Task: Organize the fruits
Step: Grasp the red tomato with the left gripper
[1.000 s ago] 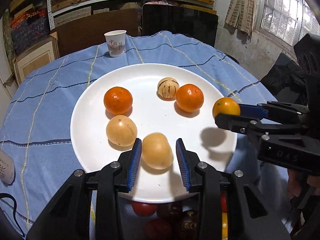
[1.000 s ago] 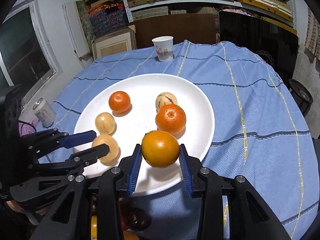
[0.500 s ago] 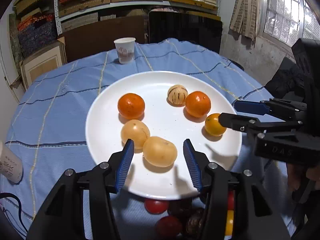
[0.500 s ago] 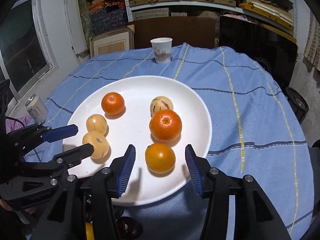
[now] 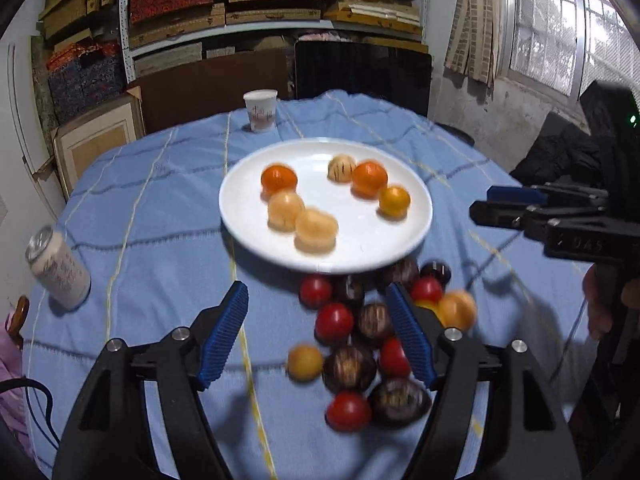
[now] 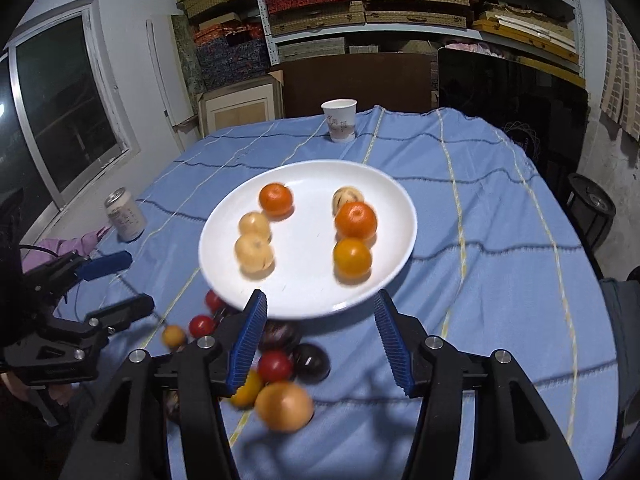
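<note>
A white plate [image 5: 356, 240] [image 6: 308, 268] holds two oranges, two pale yellow fruits [image 5: 316, 226], a striped fruit [image 5: 341, 167] and a small orange-yellow fruit [image 5: 394, 200] [image 6: 352, 258]. A pile of loose fruit [image 5: 360, 340] [image 6: 276, 364], red, dark and yellow, lies on the blue cloth in front of the plate. My left gripper [image 5: 316, 292] [image 6: 136, 280] hovers over that pile, jaws opening, gripping nothing. My right gripper [image 6: 320, 296] [image 5: 484, 204] hangs above the plate's near rim, jaws opening, nothing between them. A larger orange fruit [image 6: 284, 406] lies near its left finger.
A paper cup [image 5: 261, 110] [image 6: 339, 120] stands behind the plate. A drinks can [image 5: 58, 272] [image 6: 125, 214] stands on the cloth at the left. Shelves of boxes and a dark panel lie beyond the round table. Pink fabric shows at the left edge.
Both grippers let go of their fruit on the plate, the left a pale yellow one, the right the orange-yellow one. Both opened and drew back, bringing the loose pile into view.
</note>
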Available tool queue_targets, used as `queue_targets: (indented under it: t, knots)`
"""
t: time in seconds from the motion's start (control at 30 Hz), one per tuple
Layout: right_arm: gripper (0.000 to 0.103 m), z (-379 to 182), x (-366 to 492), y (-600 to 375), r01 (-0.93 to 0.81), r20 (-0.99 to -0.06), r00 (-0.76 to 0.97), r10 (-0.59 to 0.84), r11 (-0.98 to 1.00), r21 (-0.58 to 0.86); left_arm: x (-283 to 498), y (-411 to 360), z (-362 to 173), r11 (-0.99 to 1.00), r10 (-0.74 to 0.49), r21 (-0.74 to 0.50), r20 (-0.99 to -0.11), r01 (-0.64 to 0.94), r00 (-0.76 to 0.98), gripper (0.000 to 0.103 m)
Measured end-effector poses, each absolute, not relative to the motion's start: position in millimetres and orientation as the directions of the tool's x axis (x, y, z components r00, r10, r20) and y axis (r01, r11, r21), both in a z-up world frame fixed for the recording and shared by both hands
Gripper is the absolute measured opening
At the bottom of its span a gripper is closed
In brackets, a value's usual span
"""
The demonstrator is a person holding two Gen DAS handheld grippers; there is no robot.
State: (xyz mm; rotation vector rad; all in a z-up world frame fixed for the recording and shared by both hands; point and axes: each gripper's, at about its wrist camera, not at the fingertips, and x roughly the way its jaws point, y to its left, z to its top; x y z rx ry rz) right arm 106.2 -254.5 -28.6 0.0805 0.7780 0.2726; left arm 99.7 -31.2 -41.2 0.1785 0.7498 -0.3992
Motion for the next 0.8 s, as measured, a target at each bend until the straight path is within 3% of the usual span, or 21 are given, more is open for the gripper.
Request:
queue_targets:
  t: [0.2,0.27,0.3,0.33,0.8]
  knots:
    - [0.057,-52,64,-243,-0.217,-0.686,0.667,0.290,0.957,0.192,64,-20,-77,0.910,-0.270,0.016,-0.736,0.414,0.621,0.069]
    - [0.057,-58,56,-240,-0.217,-0.689,0.662,0.296,0.955,0.201,58,-22,-84,0.906,-0.264,0.028,-0.743,0.423,0.615,0.062]
    - [0.057,-61,52,-238,-0.217,-0.692,0.657,0.300,0.954,0.208,55,-25,-89,0.903,-0.247,0.052,-0.750,0.426,0.614,0.051]
    - [0.057,-63,50,-237,-0.215,-0.694,0.653,0.303,0.953,0.213,55,-27,-94,0.902,-0.232,0.068,-0.757,0.426,0.611,0.048]
    - [0.057,-70,40,-229,-0.220,-0.704,0.633,0.322,0.947,0.236,66,-26,-100,0.917,-0.269,-0.020,-0.769,0.399,0.580,0.048]
